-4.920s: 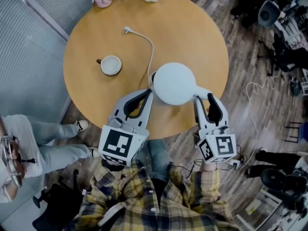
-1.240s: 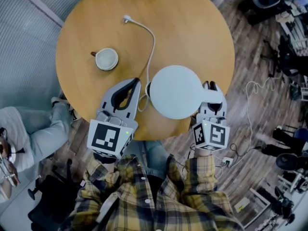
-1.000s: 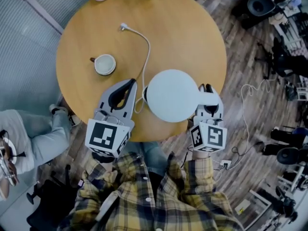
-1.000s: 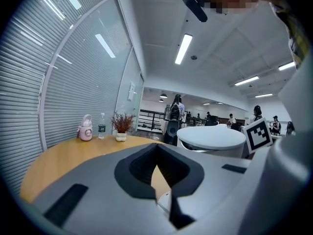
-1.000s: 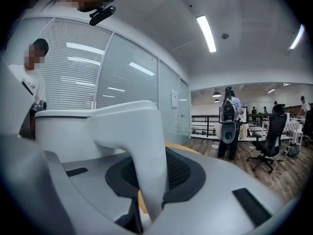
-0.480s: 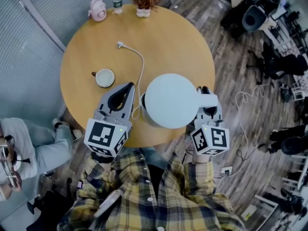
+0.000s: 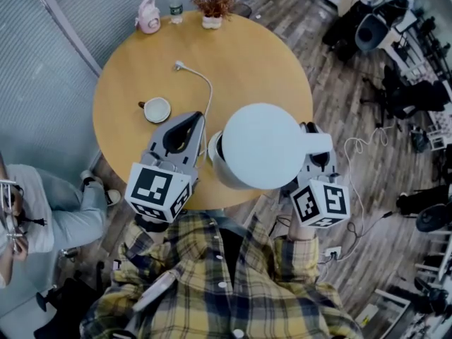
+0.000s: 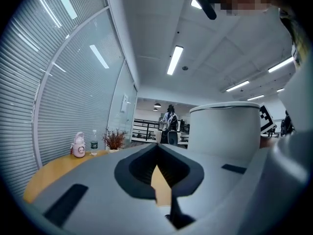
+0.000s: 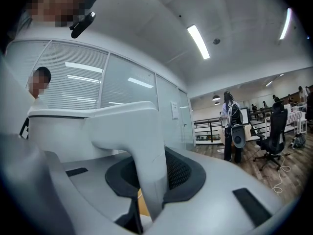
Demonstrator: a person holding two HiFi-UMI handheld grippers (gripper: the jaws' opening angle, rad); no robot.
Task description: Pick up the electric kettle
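The white electric kettle (image 7: pixel 263 145) hangs above the near edge of the round wooden table (image 7: pixel 247 55), seen from above with its lid up. My right gripper (image 7: pixel 312 128) is shut on the kettle's handle (image 9: pixel 146 151), which stands upright between the dark pads. The kettle's body (image 9: pixel 58 131) fills that view's left. My left gripper (image 7: pixel 196 117) is shut with nothing in it, just left of the kettle and level with it. In the left gripper view the kettle (image 8: pixel 225 131) stands close on the right of my left gripper (image 8: pixel 157 147).
A white mug (image 7: pixel 157 109) sits on the table to the left. A white power cord (image 7: pixel 207 90) runs from its plug (image 7: pixel 179 66) toward the kettle. A pink bottle (image 7: pixel 147 14), a water bottle (image 7: pixel 176 4) and a potted plant (image 7: pixel 212 6) line the far edge. A seated person (image 7: pixel 42 203) is at the left.
Both grippers have risen, the right one carrying the kettle, which now looks larger and nearer in the head view. The left gripper stayed shut and empty beside it.
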